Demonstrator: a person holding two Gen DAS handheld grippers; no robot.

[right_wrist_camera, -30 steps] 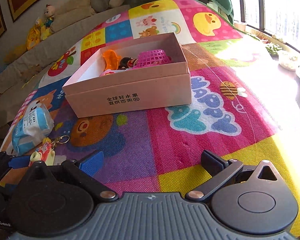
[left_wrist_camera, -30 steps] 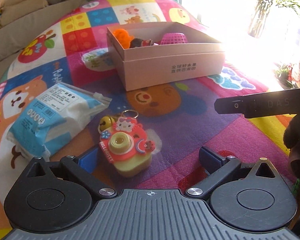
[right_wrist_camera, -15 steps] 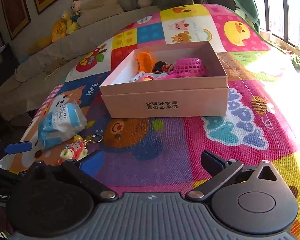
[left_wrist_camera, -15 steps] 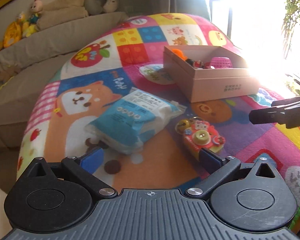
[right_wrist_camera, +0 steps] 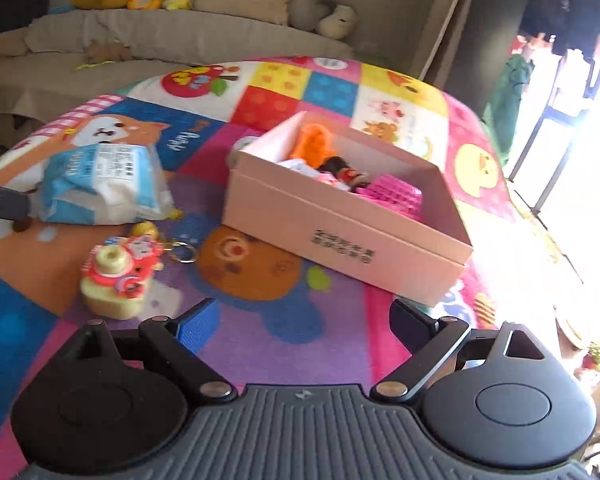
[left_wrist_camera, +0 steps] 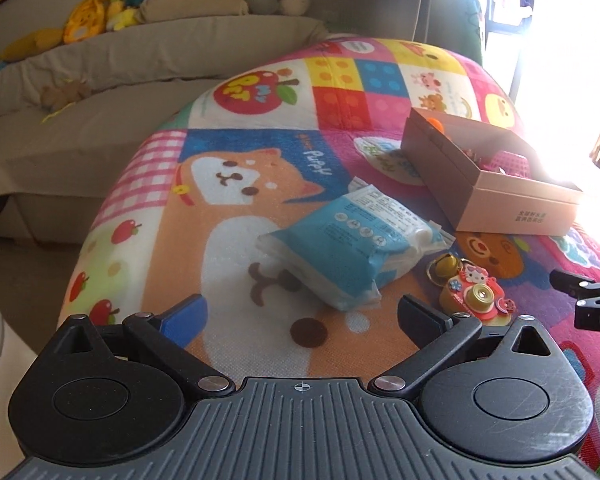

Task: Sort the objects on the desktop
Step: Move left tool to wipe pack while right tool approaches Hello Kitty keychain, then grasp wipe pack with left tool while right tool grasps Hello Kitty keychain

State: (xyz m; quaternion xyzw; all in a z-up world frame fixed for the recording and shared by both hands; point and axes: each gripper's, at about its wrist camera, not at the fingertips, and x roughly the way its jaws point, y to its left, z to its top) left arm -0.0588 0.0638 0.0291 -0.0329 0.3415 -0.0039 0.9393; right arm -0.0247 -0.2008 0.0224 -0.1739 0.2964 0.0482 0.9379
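Blue tissue pack point(left_wrist_camera: 354, 240) and camera keychain point(right_wrist_camera: 120, 270) lie beside open pink box point(right_wrist_camera: 340, 232).

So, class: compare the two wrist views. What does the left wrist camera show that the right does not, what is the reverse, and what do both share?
Only the left wrist view shows the left gripper, open and empty, and the puppy print whole.

Only the right wrist view shows the right gripper, jaws closing on nothing, and most of what lies inside the pink box: an orange toy and a pink basket.

Both show the box, the blue tissue pack and the camera keychain on the play mat.

My right gripper point(right_wrist_camera: 302, 322) is hovering over the mat point(right_wrist_camera: 260, 344), its jaws closing on nothing. The camera toy point(right_wrist_camera: 118, 276) is lying left of the pink box point(right_wrist_camera: 340, 236).
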